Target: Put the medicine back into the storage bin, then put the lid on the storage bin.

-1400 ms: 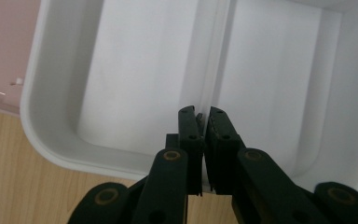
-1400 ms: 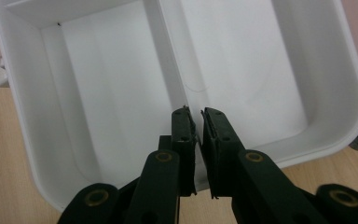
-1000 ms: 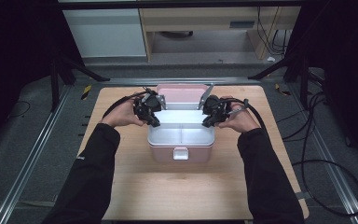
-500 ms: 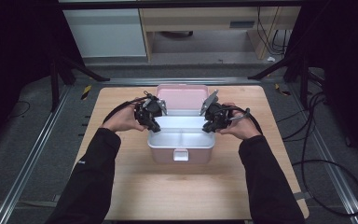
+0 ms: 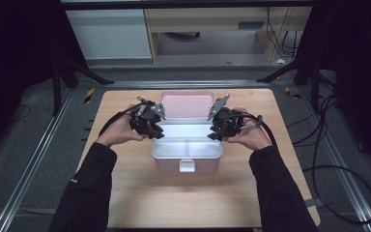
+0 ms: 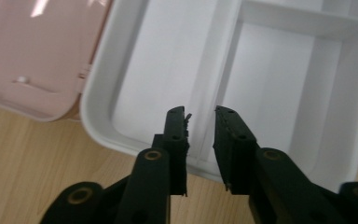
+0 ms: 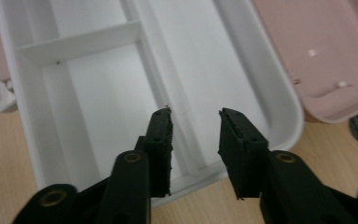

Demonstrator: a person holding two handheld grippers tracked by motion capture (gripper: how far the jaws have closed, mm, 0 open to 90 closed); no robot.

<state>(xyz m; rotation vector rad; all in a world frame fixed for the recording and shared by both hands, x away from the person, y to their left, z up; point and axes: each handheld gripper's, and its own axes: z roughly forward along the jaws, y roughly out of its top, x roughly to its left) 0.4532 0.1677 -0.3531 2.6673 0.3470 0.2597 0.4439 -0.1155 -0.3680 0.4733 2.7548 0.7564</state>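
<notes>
I have both sets of fingers just opened, left gripper (image 6: 200, 126) narrowly and right gripper (image 7: 193, 128) wider, nothing between them, hovering, I think untouching, over the white tray (image 5: 174, 146) mid-desk (image 5: 125, 193).

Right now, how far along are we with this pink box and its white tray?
Done: the lid is open and the white tray sits in the pink box. In hand: nothing; left gripper and right gripper have just been opening, empty. Left: moving the hands away.
</notes>
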